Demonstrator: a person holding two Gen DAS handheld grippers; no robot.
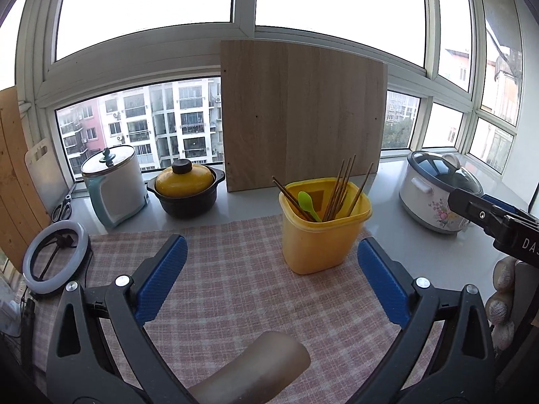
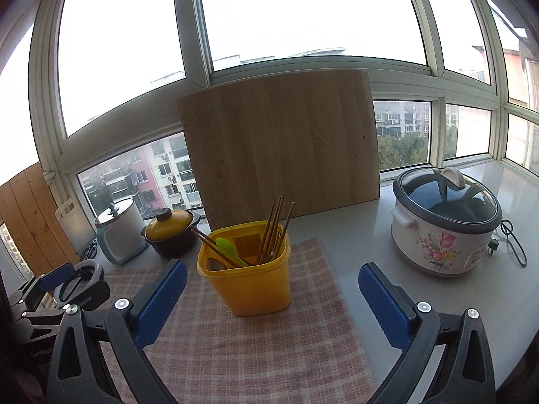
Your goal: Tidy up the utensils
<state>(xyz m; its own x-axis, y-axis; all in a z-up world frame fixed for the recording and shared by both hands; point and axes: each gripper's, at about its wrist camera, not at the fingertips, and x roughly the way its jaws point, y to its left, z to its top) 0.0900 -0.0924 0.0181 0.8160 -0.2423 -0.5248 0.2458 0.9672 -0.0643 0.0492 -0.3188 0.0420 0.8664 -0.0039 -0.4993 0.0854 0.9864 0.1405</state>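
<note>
While I hold both blue-padded grippers, left and right, spread wide and empty, brown wooden chopsticks stand handle-up in the yellow plastic bin on the checked cloth.

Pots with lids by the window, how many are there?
3: the white-and-teal pot far left, the yellow-lidded black pot beside it, and the flowered cooker on the right.
</note>
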